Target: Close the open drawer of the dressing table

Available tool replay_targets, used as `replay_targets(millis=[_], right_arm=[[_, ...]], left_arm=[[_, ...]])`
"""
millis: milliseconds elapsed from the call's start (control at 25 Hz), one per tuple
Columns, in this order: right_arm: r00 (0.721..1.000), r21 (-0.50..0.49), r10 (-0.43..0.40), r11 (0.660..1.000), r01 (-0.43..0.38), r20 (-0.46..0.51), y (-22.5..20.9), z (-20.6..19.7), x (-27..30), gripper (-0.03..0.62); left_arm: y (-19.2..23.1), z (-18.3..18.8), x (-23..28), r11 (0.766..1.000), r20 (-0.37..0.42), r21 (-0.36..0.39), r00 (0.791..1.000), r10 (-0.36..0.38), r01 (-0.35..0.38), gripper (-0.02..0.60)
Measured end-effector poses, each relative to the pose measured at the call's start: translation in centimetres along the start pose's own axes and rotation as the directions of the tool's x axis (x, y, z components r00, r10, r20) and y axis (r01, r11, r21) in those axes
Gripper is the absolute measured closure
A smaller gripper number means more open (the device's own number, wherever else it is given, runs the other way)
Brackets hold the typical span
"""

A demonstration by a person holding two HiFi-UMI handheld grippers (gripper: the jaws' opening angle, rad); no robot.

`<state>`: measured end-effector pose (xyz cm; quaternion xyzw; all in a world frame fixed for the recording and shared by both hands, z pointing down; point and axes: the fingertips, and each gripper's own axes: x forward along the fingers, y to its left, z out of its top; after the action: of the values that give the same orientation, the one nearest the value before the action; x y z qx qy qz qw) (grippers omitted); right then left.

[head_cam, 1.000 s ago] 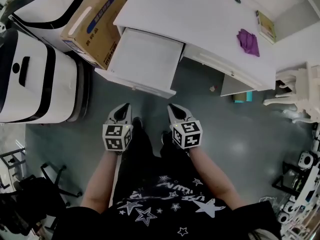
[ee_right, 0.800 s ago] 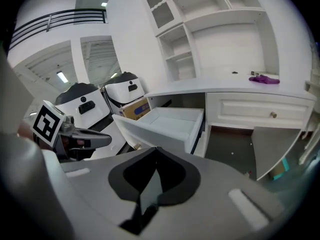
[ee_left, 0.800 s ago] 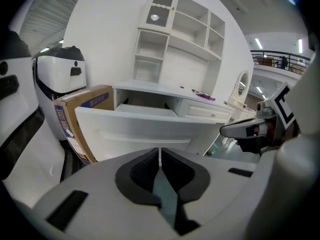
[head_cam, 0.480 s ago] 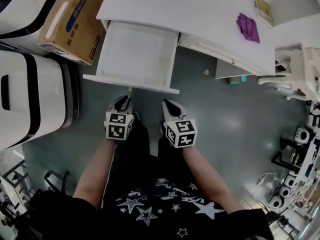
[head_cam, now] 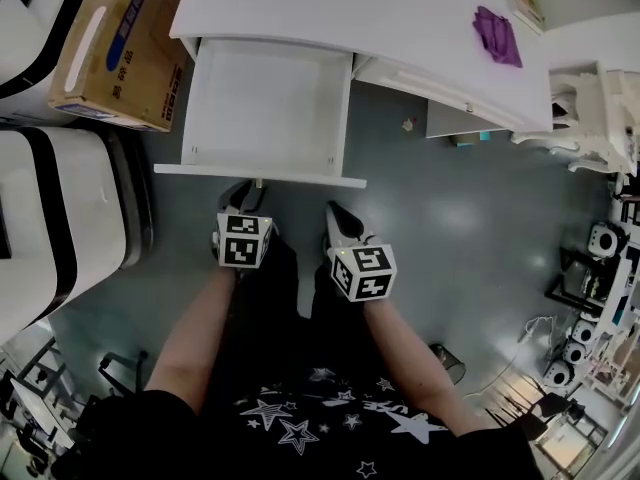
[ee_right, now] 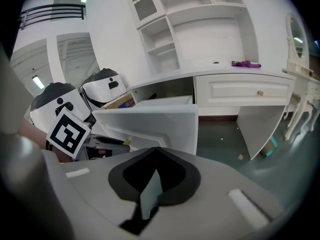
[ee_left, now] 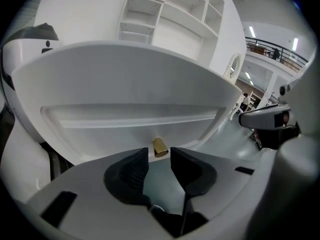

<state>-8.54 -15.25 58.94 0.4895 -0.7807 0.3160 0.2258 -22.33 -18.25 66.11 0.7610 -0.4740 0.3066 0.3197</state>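
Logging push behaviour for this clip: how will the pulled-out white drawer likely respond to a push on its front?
The drawer looks empty, so probably light and easy to slide. Its white panels look rigid, unlikely to flex. Pushing near the central brass knob should keep it from skewing.

No word can be read with certainty. The cardboard box [head_cam: 110,48] bears a blue label [head_cam: 135,8] whose white print is too small to make out. The person's black shirt [head_cam: 330,423] shows white stars and a line of white lettering [head_cam: 395,408], too blurred to read. One square marker [head_cam: 245,251] and another [head_cam: 362,273] carry black-and-white code patterns, not letters. A white machine [ee_right: 107,96] bears a small black figure sign [ee_right: 109,84].
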Motion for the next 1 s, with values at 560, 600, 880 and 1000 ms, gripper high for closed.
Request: replay_targets(millis=[560, 600, 880, 1000], right_arm=[[0.999, 0.016, -0.030, 0.999, 0.030, 0.014, 0.0, 1.2, 2.2, 0.591], [0.999, 0.019, -0.031, 0.999, 0.030, 0.018, -0.2, 1.5, 2.5, 0.591], [1.000, 0.028, -0.006, 1.000, 0.005, 0.030, -1.6, 3.0, 5.2, 0.591], [1.000, 0.020, 0.009, 1.000, -0.009, 0.023, -2.6, 3.8, 6.9, 0.591]], left_arm=[[0.1, 1.3, 1.6, 0.998, 0.001, -0.040, 0.999, -0.054, 0.054, 0.488], [0.1, 1.6, 1.9, 0.998, 0.002, -0.040, 0.999, -0.054, 0.054, 0.488], [1.2, 4.6, 3.9, 0.998, 0.021, -0.038, 0.999, -0.043, 0.044, 0.488], [1.8, 6.1, 4.8, 0.998, 0.030, -0.039, 0.998, -0.052, 0.053, 0.489]])
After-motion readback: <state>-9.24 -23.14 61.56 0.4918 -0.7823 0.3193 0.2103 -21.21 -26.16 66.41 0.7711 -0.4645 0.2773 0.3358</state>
